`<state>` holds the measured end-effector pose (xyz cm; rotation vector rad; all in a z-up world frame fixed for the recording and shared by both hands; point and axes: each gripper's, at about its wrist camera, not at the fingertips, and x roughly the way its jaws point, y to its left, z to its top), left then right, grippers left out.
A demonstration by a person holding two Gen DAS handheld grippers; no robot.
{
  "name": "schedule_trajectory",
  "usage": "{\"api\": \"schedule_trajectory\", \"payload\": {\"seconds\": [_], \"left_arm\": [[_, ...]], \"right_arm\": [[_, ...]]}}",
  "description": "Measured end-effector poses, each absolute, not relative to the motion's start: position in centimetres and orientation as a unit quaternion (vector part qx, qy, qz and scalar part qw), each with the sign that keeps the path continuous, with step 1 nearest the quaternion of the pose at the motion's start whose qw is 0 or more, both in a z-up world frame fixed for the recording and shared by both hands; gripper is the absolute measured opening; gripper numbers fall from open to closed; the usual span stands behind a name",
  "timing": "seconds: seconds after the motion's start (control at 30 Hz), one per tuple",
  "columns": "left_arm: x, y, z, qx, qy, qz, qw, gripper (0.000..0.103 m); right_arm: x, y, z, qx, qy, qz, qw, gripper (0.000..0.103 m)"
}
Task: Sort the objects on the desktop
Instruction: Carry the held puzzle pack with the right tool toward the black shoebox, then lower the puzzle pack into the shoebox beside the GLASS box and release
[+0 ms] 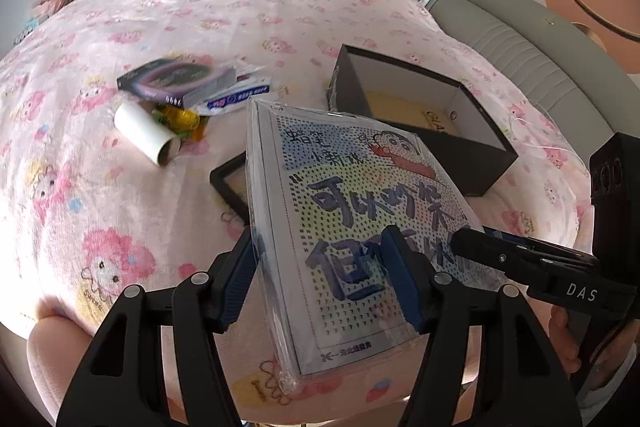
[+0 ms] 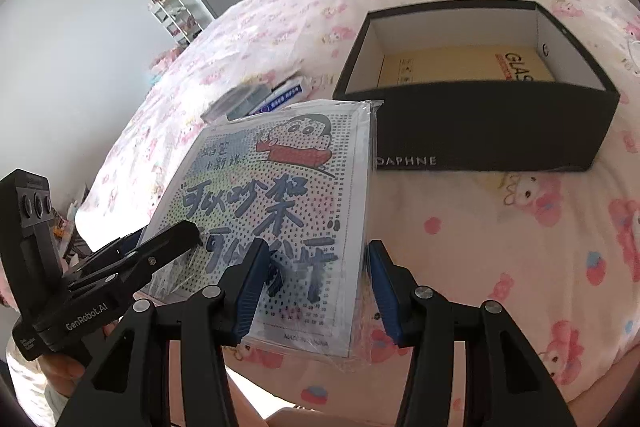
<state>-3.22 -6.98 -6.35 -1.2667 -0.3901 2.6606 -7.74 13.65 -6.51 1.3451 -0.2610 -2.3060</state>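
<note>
Pink cartoon-print bedding (image 2: 500, 247) serves as your work surface, with grey doors and a shelf unit behind it. Nearest to you, the left gripper (image 1: 320, 267) has its jaws clamped on the plastic-wrapped cartoon kit (image 1: 356, 227), one blue pad on its left edge and one on its printed face, holding it tilted above the bedding. The right gripper (image 2: 316, 283) brackets the kit's lower right corner; its pads appear to sit just off the wrapper, so treat its jaws as apart, not gripping. Directly beyond the kit, the open black box (image 2: 480, 123) rests on the bedding and already contains a yellow booklet (image 2: 460, 65); judge this as one item sorted. The kit is not yet in the box and looks to be the item in hand. Farther left, a black frame (image 1: 230, 183), white roll (image 1: 146, 133), yellow wrapped items (image 1: 182, 119), dark boxed item (image 1: 176, 83) and blue-white packet (image 1: 236, 97) remain unsorted.
</note>
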Motion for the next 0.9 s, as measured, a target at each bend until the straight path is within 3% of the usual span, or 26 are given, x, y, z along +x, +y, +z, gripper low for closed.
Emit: {"api": "schedule_trajectory", "payload": {"seconds": [0.53,0.9], "left_arm": [[-5.5,-2.1,-2.8,-0.399,-0.101,0.903,0.121,0.063],[-12.1,2.5,-2.5,-0.39,-0.102,0.899,0.171,0.063]], "right_arm": [[-8.0,18.0,-3.2,0.443,-0.119,-0.867,0.194,0.046],[-10.6,22.7,-1.6,0.428,-0.112,-0.884,0.152,0.046]]}}
